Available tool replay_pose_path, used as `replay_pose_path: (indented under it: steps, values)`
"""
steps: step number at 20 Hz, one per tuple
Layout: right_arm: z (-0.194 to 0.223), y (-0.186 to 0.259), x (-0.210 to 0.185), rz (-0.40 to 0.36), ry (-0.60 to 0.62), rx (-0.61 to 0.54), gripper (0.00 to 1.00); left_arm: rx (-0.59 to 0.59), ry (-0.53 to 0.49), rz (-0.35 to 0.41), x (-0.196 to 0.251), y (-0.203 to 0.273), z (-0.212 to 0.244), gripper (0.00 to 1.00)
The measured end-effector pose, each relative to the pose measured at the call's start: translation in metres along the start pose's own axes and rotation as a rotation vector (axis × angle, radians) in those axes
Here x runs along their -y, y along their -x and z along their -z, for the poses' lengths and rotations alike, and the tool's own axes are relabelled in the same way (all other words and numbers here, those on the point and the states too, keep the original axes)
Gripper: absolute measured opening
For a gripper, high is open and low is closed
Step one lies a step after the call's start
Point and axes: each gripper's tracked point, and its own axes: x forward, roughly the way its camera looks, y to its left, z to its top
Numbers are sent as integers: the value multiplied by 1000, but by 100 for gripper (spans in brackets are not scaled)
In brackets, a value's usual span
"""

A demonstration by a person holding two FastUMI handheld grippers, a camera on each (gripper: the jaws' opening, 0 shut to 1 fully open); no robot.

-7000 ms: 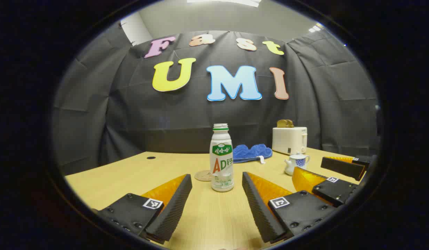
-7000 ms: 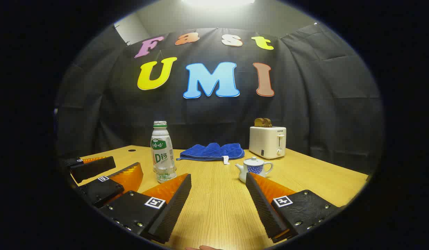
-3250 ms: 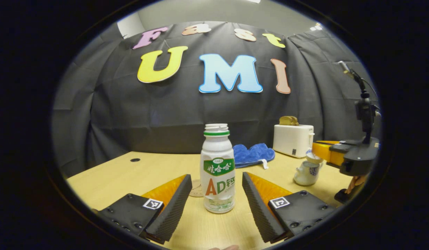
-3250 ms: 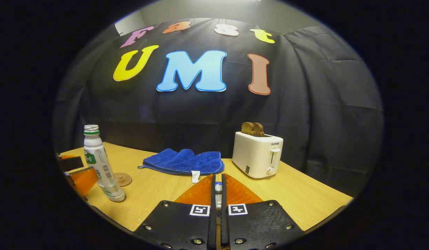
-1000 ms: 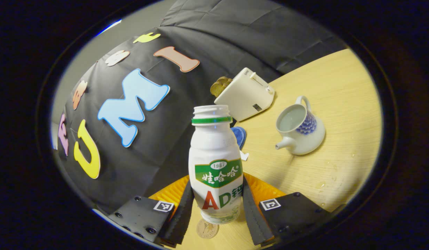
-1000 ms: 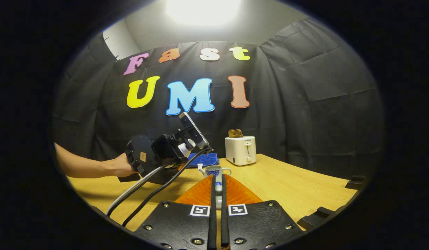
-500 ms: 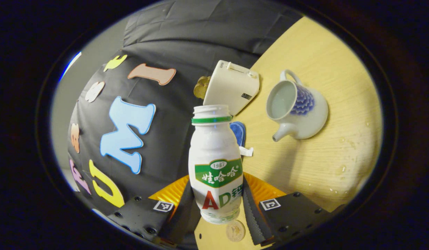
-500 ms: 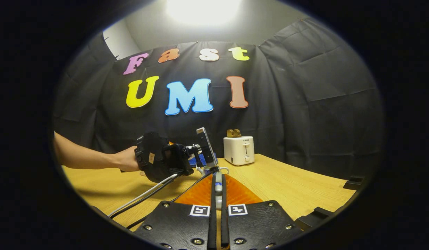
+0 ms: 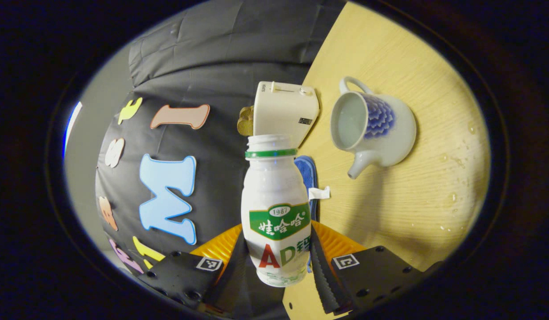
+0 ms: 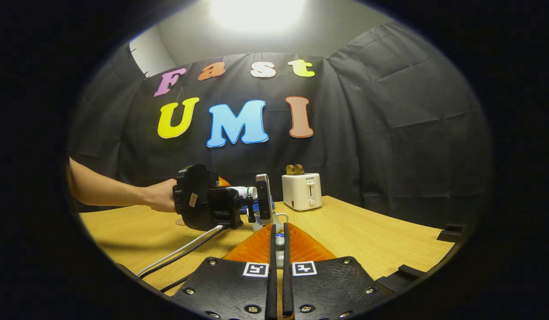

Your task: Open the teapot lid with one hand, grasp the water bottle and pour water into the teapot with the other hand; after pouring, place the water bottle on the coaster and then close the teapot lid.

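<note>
My left gripper (image 9: 276,262) is shut on the white water bottle (image 9: 276,213), gripping its lower body. The bottle has no cap and is tipped nearly level; no stream shows. The white and blue teapot (image 9: 372,129) stands lidless on the table, to the right of the bottle's mouth. In the right gripper view a hand holds the left gripper (image 10: 208,204), and the bottle's neck (image 10: 245,191) points right, just above the partly hidden teapot (image 10: 276,218). My right gripper (image 10: 278,235) is shut on the teapot lid (image 10: 279,240), held back from the pot.
A white toaster (image 10: 302,191) with bread stands at the back of the wooden table (image 10: 367,240), with a blue cloth (image 9: 306,171) beside it. Water drops (image 9: 447,195) lie on the table near the teapot. A cable (image 10: 181,255) trails from the left gripper.
The left gripper has rolled further, tipping the bottle from slanted to nearly level beside the open teapot. The right gripper has stayed shut on the lid, almost still.
</note>
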Motion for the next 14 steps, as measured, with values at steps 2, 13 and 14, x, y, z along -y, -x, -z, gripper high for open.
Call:
replay_pose_path:
  steps: [2, 13, 14]
  values:
    - [0, 0, 0, 1, -1, -1, 5, 1, -40, -2, -1, 1, -2, 75]
    - [-1, 1, 4, 4, -6, 5, 5, 14, -196, -28, -9, 4, -7, 76]
    - [-1, 1, 4, 6, -7, 4, 5, 15, -205, -27, -9, 4, -8, 76]
